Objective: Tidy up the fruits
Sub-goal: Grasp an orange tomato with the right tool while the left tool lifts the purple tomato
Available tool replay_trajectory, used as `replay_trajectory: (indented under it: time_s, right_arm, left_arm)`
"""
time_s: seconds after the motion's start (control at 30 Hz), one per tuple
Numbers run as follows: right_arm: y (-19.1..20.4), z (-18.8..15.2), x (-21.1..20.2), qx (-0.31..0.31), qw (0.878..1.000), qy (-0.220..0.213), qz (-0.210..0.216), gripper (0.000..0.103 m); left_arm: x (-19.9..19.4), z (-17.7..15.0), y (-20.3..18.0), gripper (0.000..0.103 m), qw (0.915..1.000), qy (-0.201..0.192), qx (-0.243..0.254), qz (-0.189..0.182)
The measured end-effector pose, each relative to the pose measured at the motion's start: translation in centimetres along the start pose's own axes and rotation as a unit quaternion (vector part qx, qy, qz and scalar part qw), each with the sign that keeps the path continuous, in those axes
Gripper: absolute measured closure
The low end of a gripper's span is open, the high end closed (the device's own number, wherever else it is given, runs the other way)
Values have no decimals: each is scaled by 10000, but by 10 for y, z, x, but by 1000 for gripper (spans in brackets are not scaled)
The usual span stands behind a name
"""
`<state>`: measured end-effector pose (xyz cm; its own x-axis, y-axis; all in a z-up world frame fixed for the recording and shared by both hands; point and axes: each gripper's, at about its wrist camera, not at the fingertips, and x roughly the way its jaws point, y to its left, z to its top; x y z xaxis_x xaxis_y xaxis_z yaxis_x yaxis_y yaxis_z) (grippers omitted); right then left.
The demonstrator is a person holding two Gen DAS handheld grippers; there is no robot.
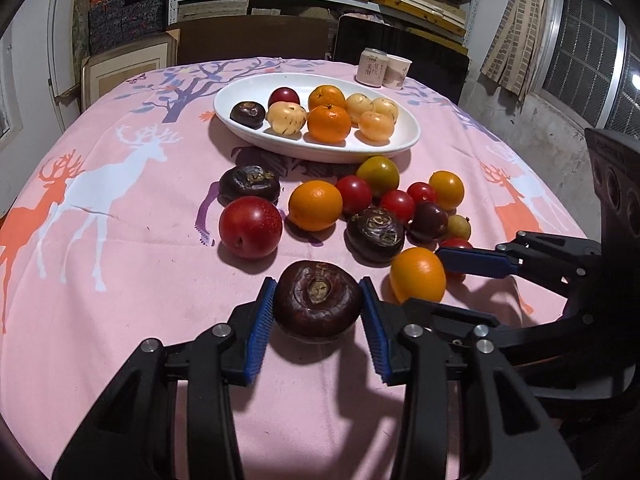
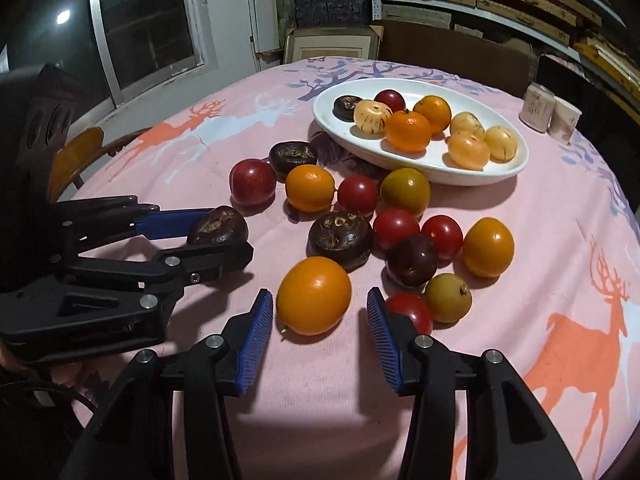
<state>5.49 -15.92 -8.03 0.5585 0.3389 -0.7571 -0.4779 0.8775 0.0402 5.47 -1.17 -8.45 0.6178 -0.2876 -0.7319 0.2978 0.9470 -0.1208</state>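
A: Left wrist view first: what sits between the fingers of the left gripper (image 1: 318, 320)?

B: A dark purple-brown water chestnut (image 1: 318, 300), squat and glossy, with a rough tan scar on top. The blue pads touch both its sides, so the jaws are closed on it. It lies near the front edge of the table (image 1: 120, 280), on the pink deer-print cloth.

A: And to its right?

B: A smooth orange fruit (image 1: 418, 275), just beside the chestnut. In the right wrist view that same orange fruit (image 2: 314, 295) lies between the fingers of the right gripper (image 2: 320, 328), which are spread wide, with a gap on each side of it; nothing is held.

A: Where is the rest of the fruit?

B: Loose fruit lies in a cluster mid-table: a red plum (image 1: 250, 227), another dark chestnut (image 1: 375, 234), small red tomatoes, a greenish-yellow one (image 1: 378, 176). Behind them, toward the far edge, a white oval dish (image 1: 316, 148) carries two tangerines, pale striped yellow fruits, one red fruit and one dark chestnut.

A: Anything further right?

B: Two paper cups (image 1: 384, 68) at the far right edge, well apart from the dish.
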Motion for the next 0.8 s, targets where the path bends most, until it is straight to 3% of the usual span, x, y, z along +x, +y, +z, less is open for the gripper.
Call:
replay_trajectory:
  time_s: [0.1,0.3,0.5,0.67,0.8]
  right_arm:
    - [1,-2,2,90,9998,-13,150,66]
    - [-6,-3,-2,376,9985,-214,340,66]
    - [-23,-2,-31,526,9960,-692,215,66]
    - [-67,17,-57,932,9887,-1170,-131,66]
    - [-93,47,-66,933,9834,-1503,-397,67]
  left_arm:
    - [0,-1,1,62,10000,14,-44,-42]
    - [-1,-1,1,62,10000,-43,-3,-29]
    - [-3,3,5,62,9998,33,-113,-151]
    - [-9,32,9,62,9999,-90,-31,-98]
    - [-9,77,12,62,9995,-308,102,45]
